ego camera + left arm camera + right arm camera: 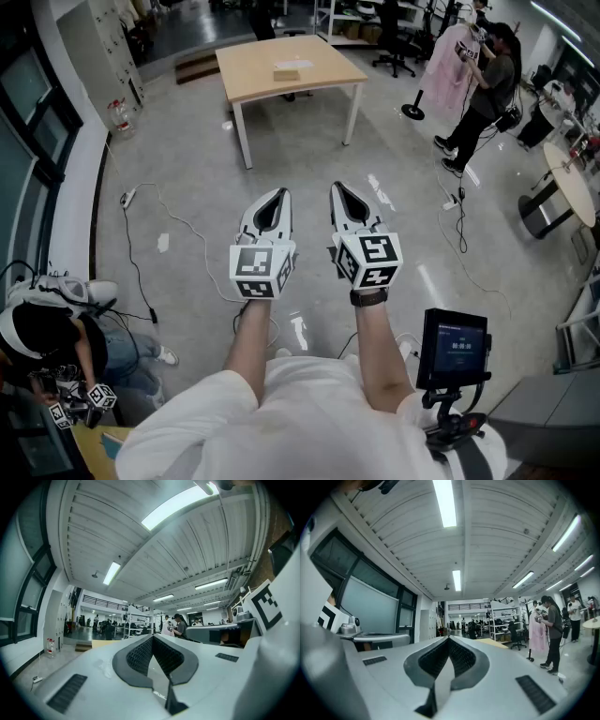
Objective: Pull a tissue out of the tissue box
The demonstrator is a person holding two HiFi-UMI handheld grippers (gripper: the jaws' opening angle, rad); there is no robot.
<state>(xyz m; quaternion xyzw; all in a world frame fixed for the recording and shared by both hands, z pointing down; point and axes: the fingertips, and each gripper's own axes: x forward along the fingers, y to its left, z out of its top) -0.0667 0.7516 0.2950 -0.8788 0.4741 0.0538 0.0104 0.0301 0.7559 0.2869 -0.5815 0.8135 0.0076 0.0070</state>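
Note:
A pale, flat tissue box [288, 70] lies on a light wooden table [319, 80] far ahead across the floor. My left gripper [278, 195] and right gripper [337, 187] are held out side by side, level, high above the grey floor and well short of the table. In the left gripper view the jaws of the left gripper [152, 637] meet at their tips with nothing between them. The right gripper [449, 640] looks the same in its own view, shut and empty. The tissue box is too small to make out in either gripper view.
A person [489, 86] handles a pink garment [452, 64] on a stand at the far right. Cables [141, 202] trail over the floor at left. Another person [52, 337] sits at the lower left. A small screen [453, 347] hangs at my right side.

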